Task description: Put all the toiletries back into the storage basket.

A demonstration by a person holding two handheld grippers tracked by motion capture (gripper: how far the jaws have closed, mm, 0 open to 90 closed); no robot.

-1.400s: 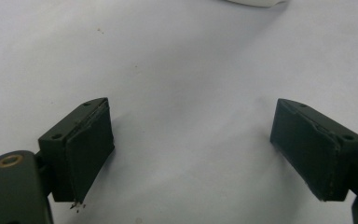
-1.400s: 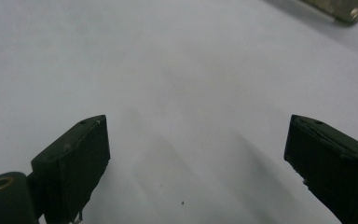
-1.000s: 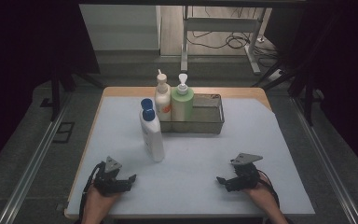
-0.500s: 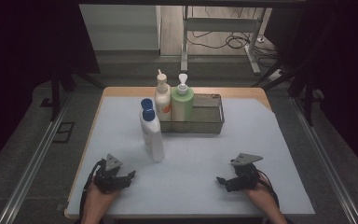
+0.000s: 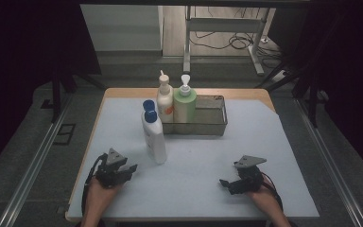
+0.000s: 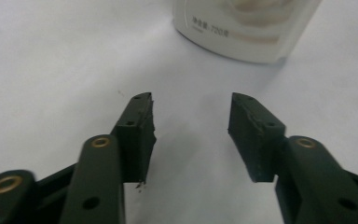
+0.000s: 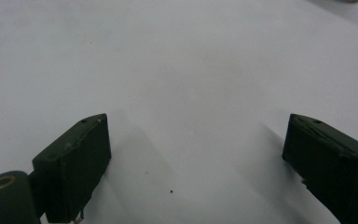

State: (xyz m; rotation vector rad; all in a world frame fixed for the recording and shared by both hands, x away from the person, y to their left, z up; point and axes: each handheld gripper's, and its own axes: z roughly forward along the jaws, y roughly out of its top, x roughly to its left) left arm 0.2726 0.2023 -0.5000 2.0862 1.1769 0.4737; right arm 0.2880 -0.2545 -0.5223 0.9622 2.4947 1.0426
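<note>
Nothing gripped yet: left gripper (image 5: 131, 167) jaws half open, just closing on nothing, bottle (image 5: 154, 140) at one o'clock; right gripper (image 5: 223, 182) jaws wide open.

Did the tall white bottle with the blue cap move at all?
No. The white bottle stands at the same spot, just left of the metal tray's front corner, as before.

A: What stood in front of the left gripper (image 5: 131, 168)?
B: A white bottle (image 5: 154, 137) just ahead, a little right of it, upright on the sheet (image 5: 198, 161). Bare sheet on its other sides.
A: And the right gripper (image 5: 223, 182)?
B: Open sheet all round, well apart from the metal tray (image 5: 220, 124). Two pump bottles (image 5: 185, 102) crowded the tray's left end; its right part stood free.
</note>
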